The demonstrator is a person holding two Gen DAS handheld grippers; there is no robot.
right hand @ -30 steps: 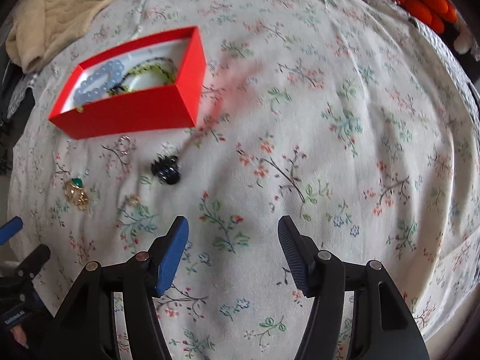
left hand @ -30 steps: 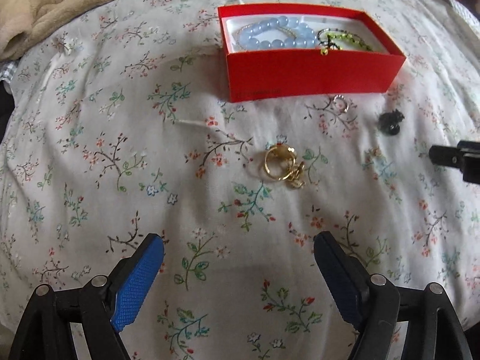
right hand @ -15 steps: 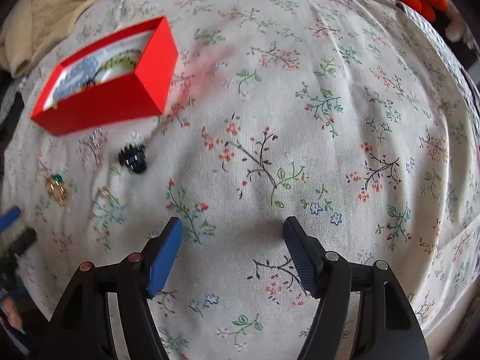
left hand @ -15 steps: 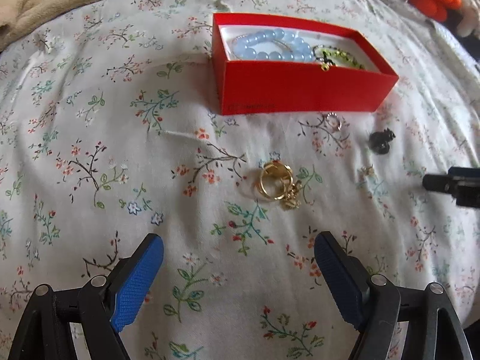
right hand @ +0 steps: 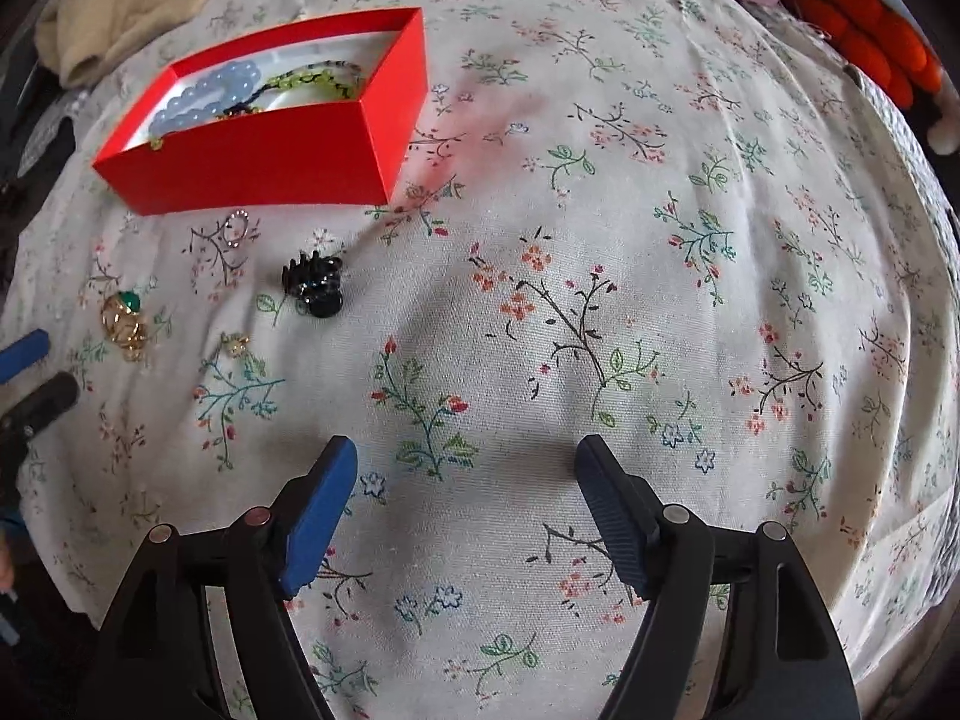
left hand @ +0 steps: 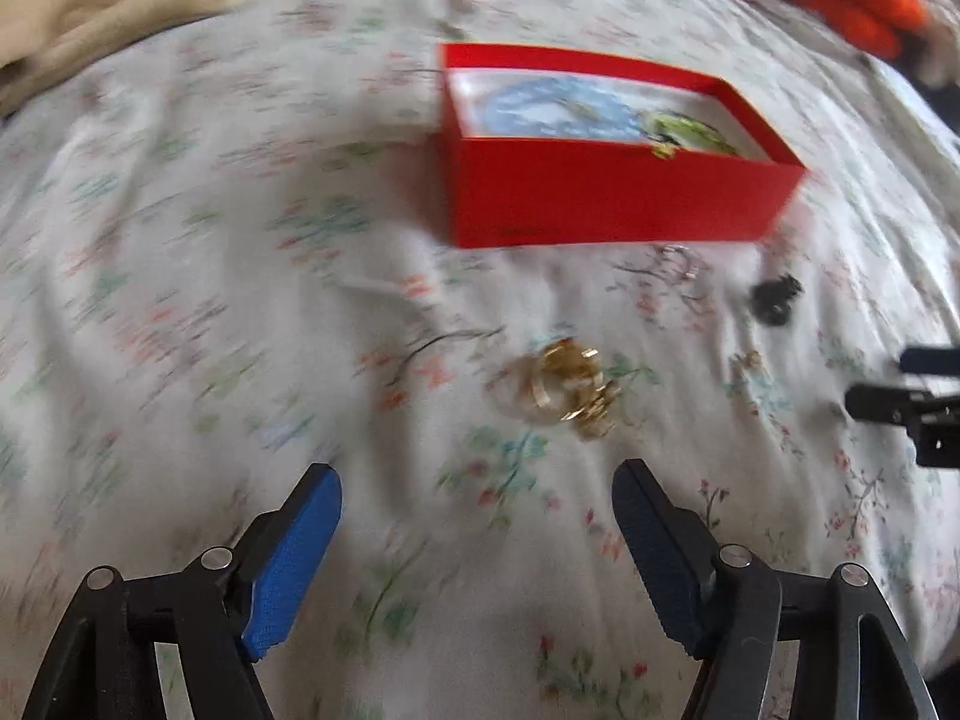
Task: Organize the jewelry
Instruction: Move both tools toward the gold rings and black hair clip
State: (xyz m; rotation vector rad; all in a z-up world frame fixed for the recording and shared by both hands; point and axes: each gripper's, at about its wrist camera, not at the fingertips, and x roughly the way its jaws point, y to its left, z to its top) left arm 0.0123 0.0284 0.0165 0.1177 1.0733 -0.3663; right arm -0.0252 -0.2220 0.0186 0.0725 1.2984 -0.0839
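Floral bedspread (right hand: pixel 600 240) bearing red box (right hand: pixel 264 168) toward far left edge, bracelets inside. Gold ring cluster (left hand: pixel 564 390) loose before box, dead ahead of left gripper (left hand: pixel 477 546), spread, empty, nearer. Right gripper (right hand: pixel 465 510) spread, empty; black clip (right hand: pixel 315 288) ahead-left.

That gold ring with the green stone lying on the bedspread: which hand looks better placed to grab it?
Probably the left. The gold ring lies just ahead of the open left gripper, while the open right gripper faces bare floral cloth, with the ring far off to its left.
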